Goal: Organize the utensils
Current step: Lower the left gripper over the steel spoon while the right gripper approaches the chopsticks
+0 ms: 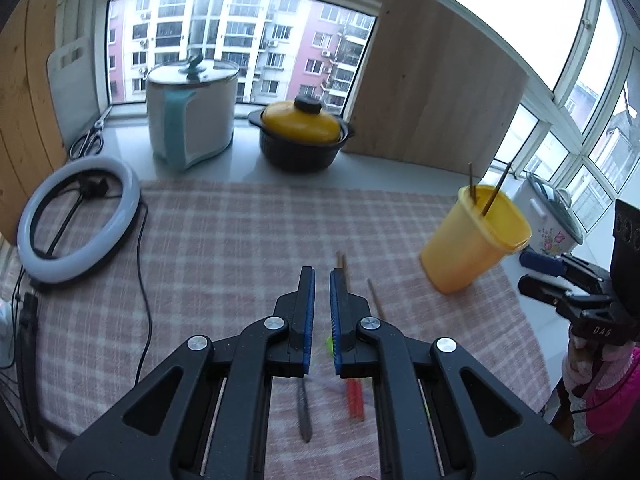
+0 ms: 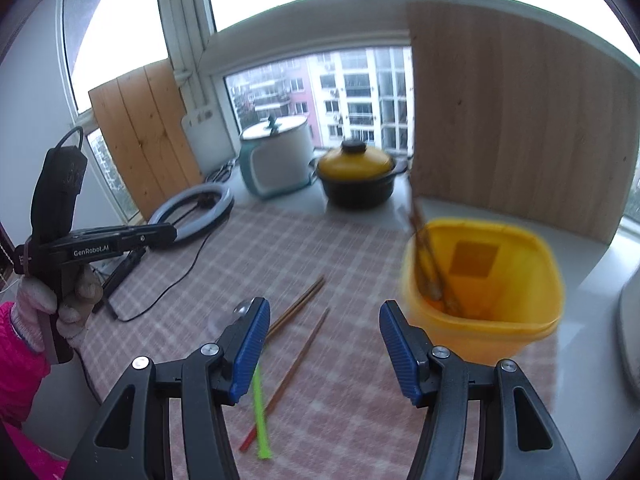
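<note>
A yellow cup (image 2: 480,292) stands on the checked cloth (image 2: 340,248) with two brown chopsticks (image 2: 426,264) in it. My right gripper (image 2: 325,312) hangs open just left of the cup, with nothing between its pads. Under it on the cloth lie a pair of brown chopsticks (image 2: 298,308), a single one (image 2: 300,360), a green stick (image 2: 260,412) and a red one (image 2: 248,442). My left gripper (image 1: 322,280) is shut and empty above the cloth. Below it show brown chopsticks (image 1: 376,300), a red utensil (image 1: 354,398) and a metal one (image 1: 304,412). The cup (image 1: 472,240) stands to its right.
A white pot with a teal handle (image 1: 190,116) and a yellow-lidded black pot (image 1: 302,136) stand on the sill. A ring light (image 1: 80,220) with its cable lies at the cloth's left. A wooden board (image 1: 432,80) leans behind the cup. A gloved hand (image 2: 60,292) holds the left gripper.
</note>
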Available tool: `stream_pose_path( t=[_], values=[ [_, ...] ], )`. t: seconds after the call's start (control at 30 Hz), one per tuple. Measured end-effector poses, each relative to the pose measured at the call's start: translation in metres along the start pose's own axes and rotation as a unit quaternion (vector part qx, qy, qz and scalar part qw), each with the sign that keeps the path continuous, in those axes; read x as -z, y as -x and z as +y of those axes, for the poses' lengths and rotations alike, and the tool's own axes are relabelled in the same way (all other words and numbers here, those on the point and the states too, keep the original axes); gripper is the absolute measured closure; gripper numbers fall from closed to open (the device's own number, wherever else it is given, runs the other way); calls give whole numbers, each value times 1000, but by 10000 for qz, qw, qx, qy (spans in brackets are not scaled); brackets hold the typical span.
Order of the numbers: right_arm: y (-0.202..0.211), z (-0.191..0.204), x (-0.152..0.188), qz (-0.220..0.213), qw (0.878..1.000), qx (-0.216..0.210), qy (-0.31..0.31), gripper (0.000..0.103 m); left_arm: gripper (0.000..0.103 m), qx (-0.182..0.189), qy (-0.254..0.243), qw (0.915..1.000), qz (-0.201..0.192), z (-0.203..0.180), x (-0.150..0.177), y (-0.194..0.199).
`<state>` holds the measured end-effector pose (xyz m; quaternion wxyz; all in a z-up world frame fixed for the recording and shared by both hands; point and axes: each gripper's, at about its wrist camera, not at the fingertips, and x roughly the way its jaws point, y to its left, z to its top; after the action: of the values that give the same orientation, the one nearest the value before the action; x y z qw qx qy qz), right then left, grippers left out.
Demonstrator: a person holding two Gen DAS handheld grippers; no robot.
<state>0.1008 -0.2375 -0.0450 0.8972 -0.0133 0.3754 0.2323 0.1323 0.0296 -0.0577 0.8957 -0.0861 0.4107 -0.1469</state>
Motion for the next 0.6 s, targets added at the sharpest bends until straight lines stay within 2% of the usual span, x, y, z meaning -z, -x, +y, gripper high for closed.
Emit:
stream_pose_path(
  t=[0.13, 0.47, 0.6],
  values=[
    [-22, 10, 8, 341, 9991, -201, -134, 44, 98, 101, 130, 9997, 163, 11, 8, -6],
    [-74, 18, 17, 921, 9924, -437, -692, 58, 98, 305, 263, 9972, 631, 28, 28, -28],
    [-91, 20, 18, 1118, 9887, -533, -847, 59, 98, 432, 330, 9944, 909, 31, 37, -43]
  ],
)
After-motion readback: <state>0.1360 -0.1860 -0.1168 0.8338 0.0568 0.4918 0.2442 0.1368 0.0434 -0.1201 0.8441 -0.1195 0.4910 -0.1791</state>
